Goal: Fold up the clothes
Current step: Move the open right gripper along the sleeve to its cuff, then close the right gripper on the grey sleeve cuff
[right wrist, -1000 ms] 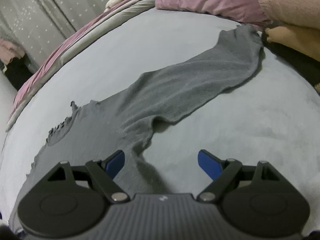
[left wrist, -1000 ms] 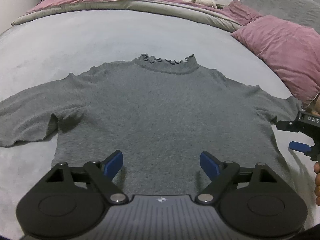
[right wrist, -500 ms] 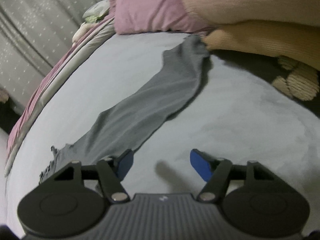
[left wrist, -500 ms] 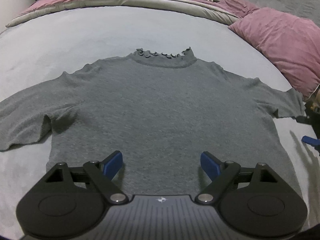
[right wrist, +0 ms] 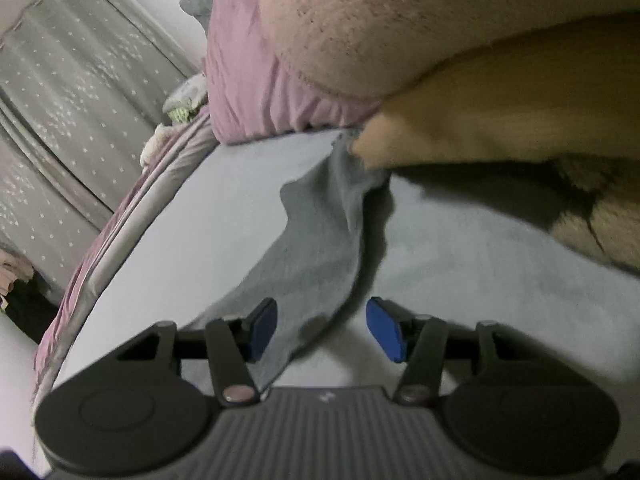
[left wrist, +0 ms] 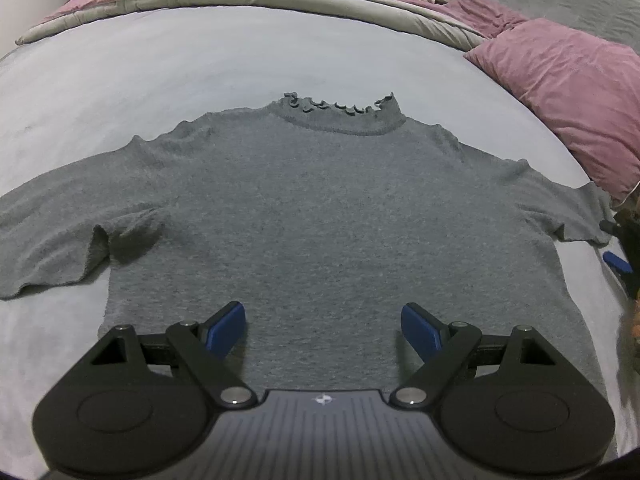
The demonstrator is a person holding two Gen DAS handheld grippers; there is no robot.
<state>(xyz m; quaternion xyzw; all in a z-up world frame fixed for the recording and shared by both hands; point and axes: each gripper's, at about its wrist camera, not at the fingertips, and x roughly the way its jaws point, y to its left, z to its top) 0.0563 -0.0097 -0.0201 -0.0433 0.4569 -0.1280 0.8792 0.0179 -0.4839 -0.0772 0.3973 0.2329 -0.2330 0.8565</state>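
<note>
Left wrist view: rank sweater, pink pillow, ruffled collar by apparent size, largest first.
1. Sweater: spread flat, fills most of the frame's width.
2. Pink pillow: clearly smaller here, though it lies farther off and is cut by the frame edge, so its true size is unsure.
3. Ruffled collar: smallest, a narrow band at the sweater's top.

Both black two-finger grippers, left [left wrist: 322, 322] and right [right wrist: 322, 330], sit low in frame, blue-padded jaws spread apart.

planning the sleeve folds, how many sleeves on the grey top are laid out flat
2. One sleeve spreads to the left, its underside edge slightly rumpled; the other sleeve reaches right toward the pink pillow.
</note>
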